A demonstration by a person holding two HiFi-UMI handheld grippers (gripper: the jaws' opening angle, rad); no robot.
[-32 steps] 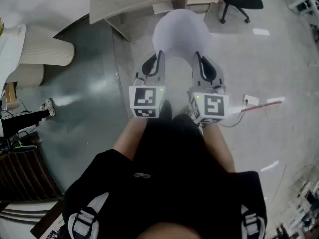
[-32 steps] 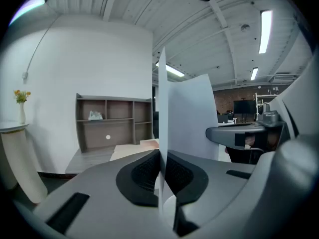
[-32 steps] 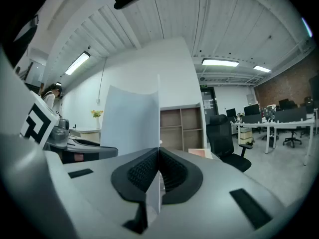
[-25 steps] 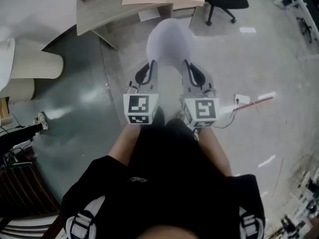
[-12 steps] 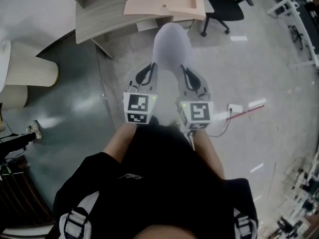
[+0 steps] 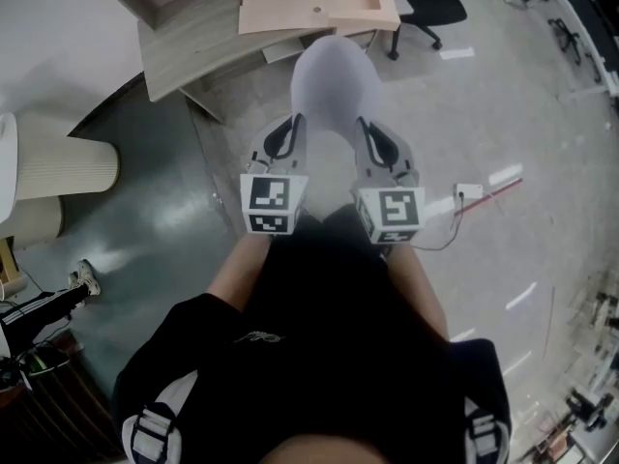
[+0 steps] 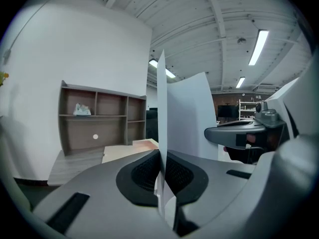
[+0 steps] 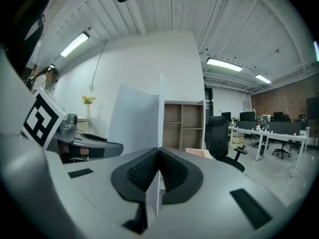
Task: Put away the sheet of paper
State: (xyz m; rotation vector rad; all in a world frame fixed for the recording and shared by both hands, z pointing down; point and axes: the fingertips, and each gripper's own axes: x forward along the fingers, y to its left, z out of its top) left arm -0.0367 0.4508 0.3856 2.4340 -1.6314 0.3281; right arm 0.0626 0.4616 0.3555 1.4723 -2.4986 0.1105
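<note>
Two grips: left hand-held gripper (image 6: 294,124) & right hand-held gripper (image 6: 364,124) each clenched on an edge of the sheet of paper (image 6: 334,77), bowed mid-air near the bench (image 6: 184,42). Best approach: const. spacing, no pulling apart, level carry, w/o creasing.

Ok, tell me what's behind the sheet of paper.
Beyond the sheet of paper stands a wooden desk with a pale board lying on it. The sheet hides part of the desk's front and the floor under it.
</note>
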